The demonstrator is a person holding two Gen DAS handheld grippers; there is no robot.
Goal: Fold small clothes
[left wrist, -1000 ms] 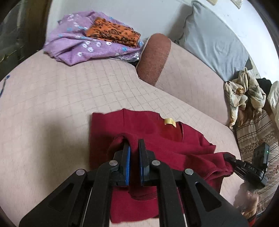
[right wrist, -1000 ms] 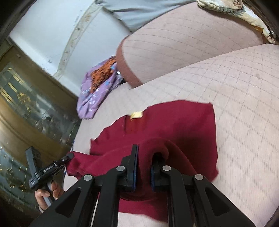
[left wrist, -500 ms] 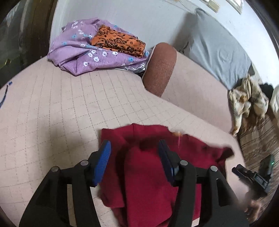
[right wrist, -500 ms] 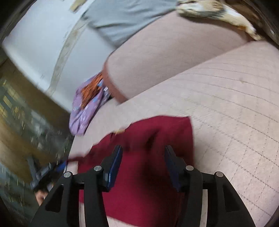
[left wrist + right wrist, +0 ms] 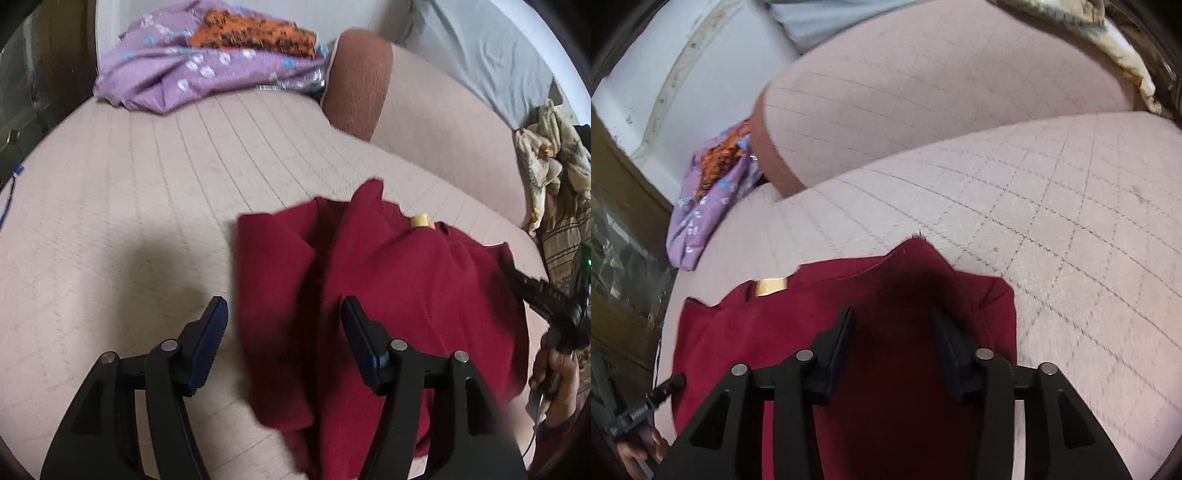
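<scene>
A dark red garment [image 5: 406,295] lies on the quilted pink bed cover [image 5: 147,203], partly folded, with one side flap laid over its middle and a yellow neck label [image 5: 422,220] showing at the far edge. The left hand-held gripper [image 5: 284,332] hangs just above the garment's left edge, its jaws apart and opening; one blue pad [image 5: 210,336] is over bare cover, the other over the red cloth, and neither presses on anything. The right hand-held gripper [image 5: 892,339] stands over the garment's right part, jaws moderately apart and closing, with only flat cloth beneath them and nothing pinched. In the left wrist view a person's hand [image 5: 557,373] grips the right tool's handle at the frame's right edge. A purple flowered cloth [image 5: 192,74] with an orange patterned piece [image 5: 255,33] on it sits at the far end, beside a brown-ended bolster [image 5: 358,81]. A grey pillow [image 5: 487,62] leans against the wall.
</scene>
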